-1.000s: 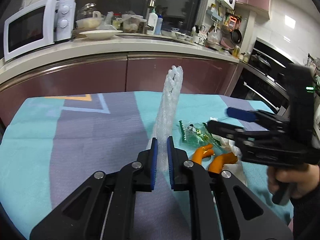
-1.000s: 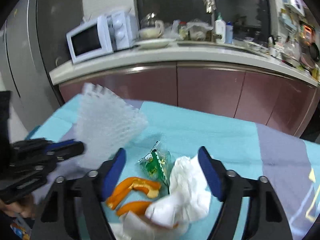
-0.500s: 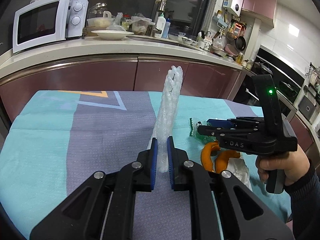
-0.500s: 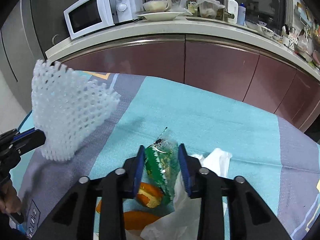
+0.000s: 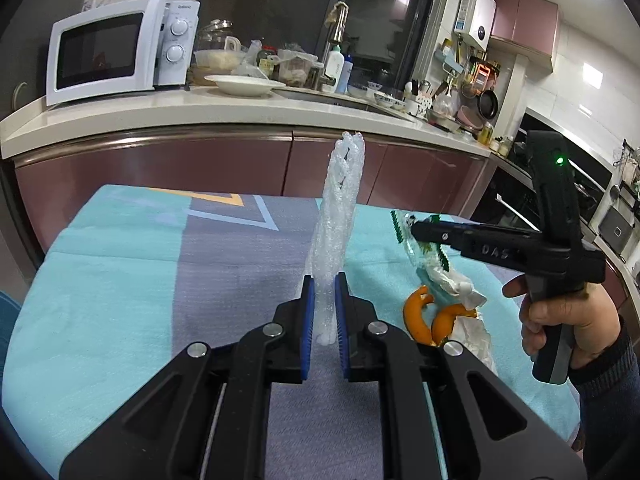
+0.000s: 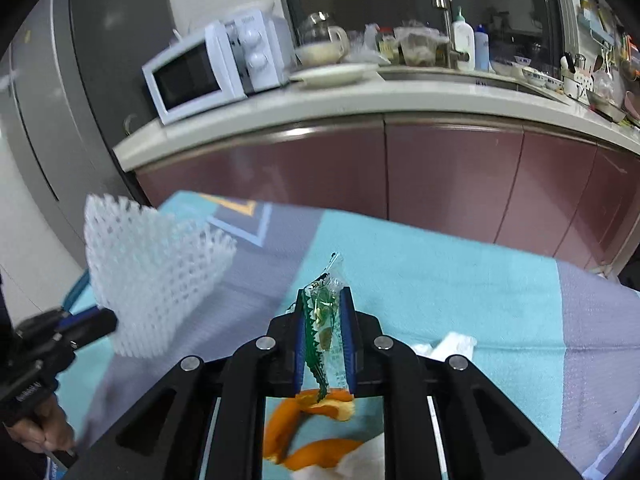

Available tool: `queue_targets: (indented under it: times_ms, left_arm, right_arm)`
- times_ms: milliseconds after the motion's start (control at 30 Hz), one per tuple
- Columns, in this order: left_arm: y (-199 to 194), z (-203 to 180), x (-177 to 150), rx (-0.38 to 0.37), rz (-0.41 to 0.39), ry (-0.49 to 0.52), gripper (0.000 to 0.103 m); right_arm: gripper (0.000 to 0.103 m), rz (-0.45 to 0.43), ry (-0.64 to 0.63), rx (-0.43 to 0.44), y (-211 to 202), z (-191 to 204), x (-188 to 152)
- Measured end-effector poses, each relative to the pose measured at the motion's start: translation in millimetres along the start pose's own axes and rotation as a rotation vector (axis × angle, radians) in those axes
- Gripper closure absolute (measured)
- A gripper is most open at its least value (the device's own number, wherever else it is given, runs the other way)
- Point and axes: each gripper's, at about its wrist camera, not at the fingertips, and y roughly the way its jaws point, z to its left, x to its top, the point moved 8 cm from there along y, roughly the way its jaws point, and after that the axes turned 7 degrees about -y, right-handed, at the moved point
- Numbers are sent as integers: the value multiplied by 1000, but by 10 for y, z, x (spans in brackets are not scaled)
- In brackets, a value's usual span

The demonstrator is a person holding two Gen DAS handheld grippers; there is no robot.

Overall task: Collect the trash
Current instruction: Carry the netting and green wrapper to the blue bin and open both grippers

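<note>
Black tongs (image 5: 324,312) — blue pads, silver screws — dark sleeve.

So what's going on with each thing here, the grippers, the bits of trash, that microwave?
left gripper: shut on the foam net, above the table.
foam net: clamped, sticking upright.
right gripper: shut on the green wrapper.
green wrapper: pinched, lifted off the table.
orange peels: loose on the table.
white tissue: crumpled, lying beside the peels.
microwave: door closed.
</note>
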Motion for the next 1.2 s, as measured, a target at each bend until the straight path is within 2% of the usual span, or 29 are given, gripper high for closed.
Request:
queue_targets:
  times_ms: [233,433,767,1200]
  left_arm:
    - [-351,65,14,8,-44,-9,92]
    - [-680,202,-18,44,-78,-19,92]
    - [-1320,728,-47,182,-140,-31,92]
    - [-2294,1745,7,404,-228,-73,92]
  right_arm:
    - [89,-87,-15,26,-383,270,81]
    - [89,-159,-19,71,-725,610,-8]
    - [89,-211,-47,165,-953,1164,-85]
    - [89,-232,-153,324,-855,2127,204]
